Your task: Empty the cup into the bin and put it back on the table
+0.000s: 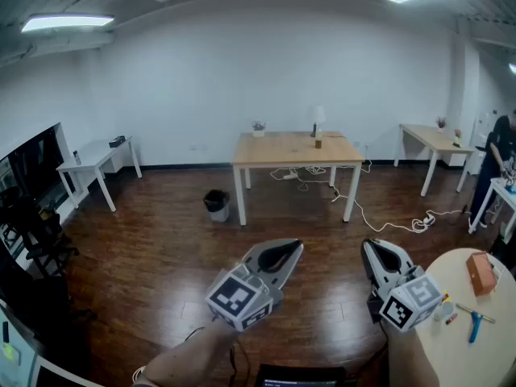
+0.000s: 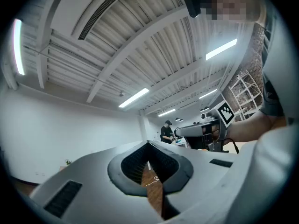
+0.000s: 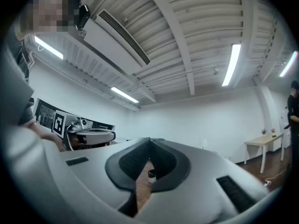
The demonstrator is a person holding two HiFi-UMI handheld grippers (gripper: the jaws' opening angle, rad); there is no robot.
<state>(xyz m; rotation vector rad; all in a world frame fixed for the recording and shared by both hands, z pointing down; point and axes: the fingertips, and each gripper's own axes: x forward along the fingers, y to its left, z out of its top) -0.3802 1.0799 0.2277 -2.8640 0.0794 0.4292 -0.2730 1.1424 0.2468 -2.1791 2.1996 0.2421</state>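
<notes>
While the person stands well back from the wooden table (image 1: 294, 147), both arms reach forward side by side at about the same height. The left gripper (image 1: 289, 250) points ahead and slightly upward, angled a touch toward its neighbour. Its marker cube (image 1: 238, 298) sits just behind the jaws, and the left forearm (image 1: 189, 357) trails behind that. Its jaws are together, tips meeting, with nothing between them. Through the hollow behind the tips, the left gripper view shows only brown floor (image 2: 156, 195) and a white cable (image 2: 152, 182).

The right gripper (image 1: 373, 248) is held the same way, nose a little up, with its own cube (image 1: 413, 301) just behind. Its jaws are also pressed together and empty.

The cup (image 1: 318, 142) stands upright on the wooden table, far ahead of both pairs of jaws. In the right gripper view it lies almost straight beyond the closed tips. The bin (image 1: 216, 204) sits on the floor, well ahead of the left jaws and off to their left, just beside the table's near left leg. A round table (image 1: 451, 353) lies just to the right of the right gripper.
</notes>
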